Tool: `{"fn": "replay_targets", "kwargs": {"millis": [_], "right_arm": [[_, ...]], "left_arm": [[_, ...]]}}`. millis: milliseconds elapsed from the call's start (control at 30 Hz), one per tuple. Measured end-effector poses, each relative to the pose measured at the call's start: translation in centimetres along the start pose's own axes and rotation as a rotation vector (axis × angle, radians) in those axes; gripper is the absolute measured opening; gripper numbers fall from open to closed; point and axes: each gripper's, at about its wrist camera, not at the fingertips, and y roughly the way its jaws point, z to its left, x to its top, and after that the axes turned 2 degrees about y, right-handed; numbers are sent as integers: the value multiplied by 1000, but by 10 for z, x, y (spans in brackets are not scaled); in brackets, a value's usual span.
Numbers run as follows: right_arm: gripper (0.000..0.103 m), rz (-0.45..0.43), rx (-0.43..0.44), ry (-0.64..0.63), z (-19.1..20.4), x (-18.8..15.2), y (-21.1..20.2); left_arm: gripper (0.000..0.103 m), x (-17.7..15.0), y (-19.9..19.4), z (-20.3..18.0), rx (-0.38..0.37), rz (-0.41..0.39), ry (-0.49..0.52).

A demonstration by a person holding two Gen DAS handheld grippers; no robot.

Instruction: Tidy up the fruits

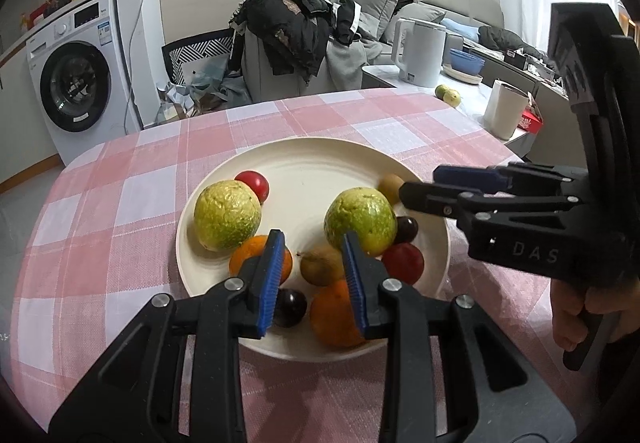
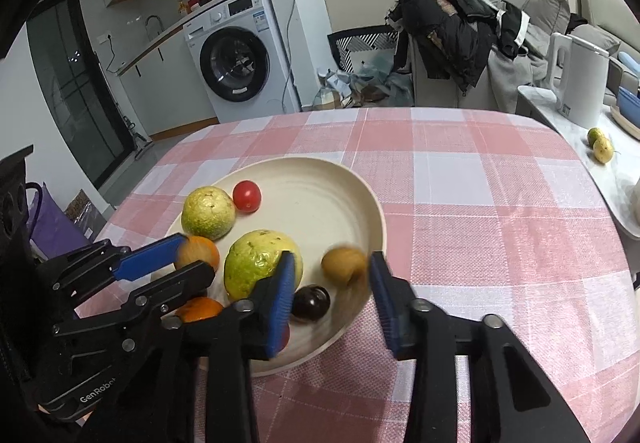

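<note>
Judging from the cream plate (image 1: pixel 248 163) on the pink checked tablecloth (image 1: pixel 120 203), the sorting looks close to finished; two green-yellow citrus (image 1: pixel 226 215), two oranges (image 1: pixel 332 313), red tomatoes (image 1: pixel 253 181), dark plums (image 1: pixel 289 307) and small brownish fruits (image 1: pixel 320 265) all lie on it, some touching; nothing lies loose on the cloth; the left gripper (image 1: pixel 314 279) hangs over the plate's near side, jaws apart with nothing pressed between the blue pads, a brownish fruit seen in the gap below; the right gripper (image 2: pixel 332 307) stands parted over the plate's near rim, empty, a blurred brownish fruit (image 2: pixel 344 266) just ahead of it; two more citrus (image 2: pixel 600 145) sit well apart on the side counter, possibly left to fetch.
</note>
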Motion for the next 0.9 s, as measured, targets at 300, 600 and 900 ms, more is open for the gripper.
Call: {"fn": "replay_targets", "kwargs": {"millis": [300, 600, 900], "right_arm": [[88, -44, -31, 1, -5, -14, -25], [103, -151, 45, -52, 5, -33, -59], [103, -233, 86, -98, 21, -53, -89]], "left_arm": [[83, -10, -37, 6, 25, -97, -38], [102, -32, -81, 6, 58, -177, -36], [102, -60, -120, 18, 104, -244, -97]]}}
